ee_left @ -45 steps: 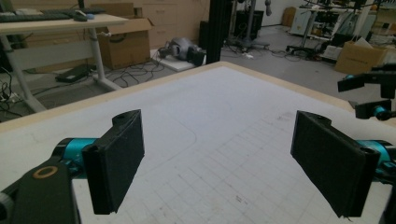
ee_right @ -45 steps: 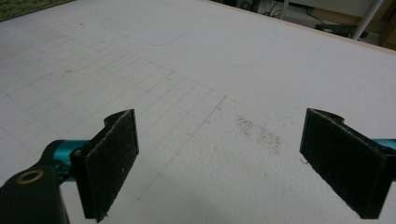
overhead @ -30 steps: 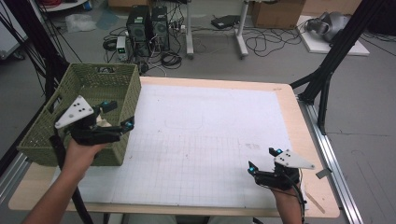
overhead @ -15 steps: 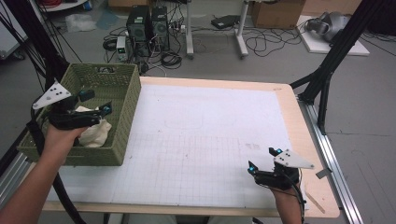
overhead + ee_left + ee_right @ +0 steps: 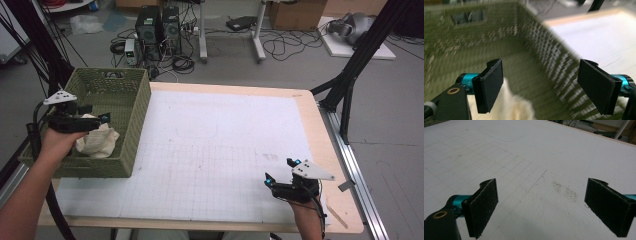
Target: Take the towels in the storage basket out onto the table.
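Cabling, two computer towers (image 5: 159, 26) and cardboard boxes are seen on the grey floor beyond the counter (image 5: 305, 107), which is covered by a white gridded mat (image 5: 220, 150). A green woven basket (image 5: 131, 131) is positioned at the left edge of the counter and is used below as the landmark.

The left tongs (image 5: 98, 113) are held inside the basket, above its floor and near its left wall. In the left gripper view, the left tongs (image 5: 540, 86) are seen with the jaws spread wide and nothing is gripped between them. A cream cloth (image 5: 99, 140) is bunched on the basket floor, just below and beside the left tongs; in the left gripper view the cloth (image 5: 506, 106) is seen beneath the left jaw. Whether the cloth is touched by that jaw cannot be told, since this view is blurred.

The right tongs (image 5: 281, 171) are held well apart from the basket, low over the mat near the counter's front right corner. In the right gripper view, the right tongs (image 5: 541, 207) are shown wide open and empty, with a small grey smudge (image 5: 564, 190) on the mat between the jaws. A faint outline of a rounded shape (image 5: 197, 131) is drawn on the mat, to the right of the basket.
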Action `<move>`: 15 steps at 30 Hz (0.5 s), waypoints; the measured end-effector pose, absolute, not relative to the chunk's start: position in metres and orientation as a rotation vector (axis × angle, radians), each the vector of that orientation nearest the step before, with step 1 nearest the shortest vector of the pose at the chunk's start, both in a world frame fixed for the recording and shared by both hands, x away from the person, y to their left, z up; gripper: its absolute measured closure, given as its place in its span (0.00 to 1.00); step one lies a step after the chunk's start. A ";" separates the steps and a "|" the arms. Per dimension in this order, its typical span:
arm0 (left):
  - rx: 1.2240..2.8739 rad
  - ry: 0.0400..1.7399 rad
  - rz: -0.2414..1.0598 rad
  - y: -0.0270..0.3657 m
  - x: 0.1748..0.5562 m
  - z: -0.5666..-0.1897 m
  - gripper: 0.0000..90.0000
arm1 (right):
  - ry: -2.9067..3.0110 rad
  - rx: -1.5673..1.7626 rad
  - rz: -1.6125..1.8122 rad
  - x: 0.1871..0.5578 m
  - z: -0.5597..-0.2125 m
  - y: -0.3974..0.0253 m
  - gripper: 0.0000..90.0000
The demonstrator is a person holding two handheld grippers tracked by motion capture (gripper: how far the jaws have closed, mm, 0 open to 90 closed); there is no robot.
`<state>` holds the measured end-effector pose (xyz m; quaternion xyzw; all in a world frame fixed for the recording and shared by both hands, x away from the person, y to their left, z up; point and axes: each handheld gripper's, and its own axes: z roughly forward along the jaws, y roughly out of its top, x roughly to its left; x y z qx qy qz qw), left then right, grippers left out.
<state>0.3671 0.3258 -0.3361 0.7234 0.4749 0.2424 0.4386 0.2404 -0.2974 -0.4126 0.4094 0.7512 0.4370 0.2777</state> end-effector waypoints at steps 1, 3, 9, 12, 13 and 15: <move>1.821 1.199 0.605 0.327 0.369 -0.339 0.24 | 2.016 1.101 1.173 0.240 -0.413 -0.298 0.12; 1.853 1.235 0.610 0.330 0.374 -0.344 0.24 | 2.017 1.110 1.171 0.240 -0.413 -0.297 0.12; 1.913 1.383 0.587 0.343 0.385 -0.361 0.24 | 2.023 1.097 1.166 0.242 -0.415 -0.297 0.12; 1.947 1.423 0.570 0.345 0.389 -0.366 0.25 | 2.030 1.100 1.164 0.242 -0.415 -0.296 0.12; 1.971 1.448 0.556 0.346 0.391 -0.369 0.25 | 2.030 1.100 1.164 0.242 -0.415 -0.296 0.12; 2.011 1.486 0.520 0.346 0.395 -0.373 0.25 | 2.034 1.104 1.164 0.242 -0.415 -0.296 0.12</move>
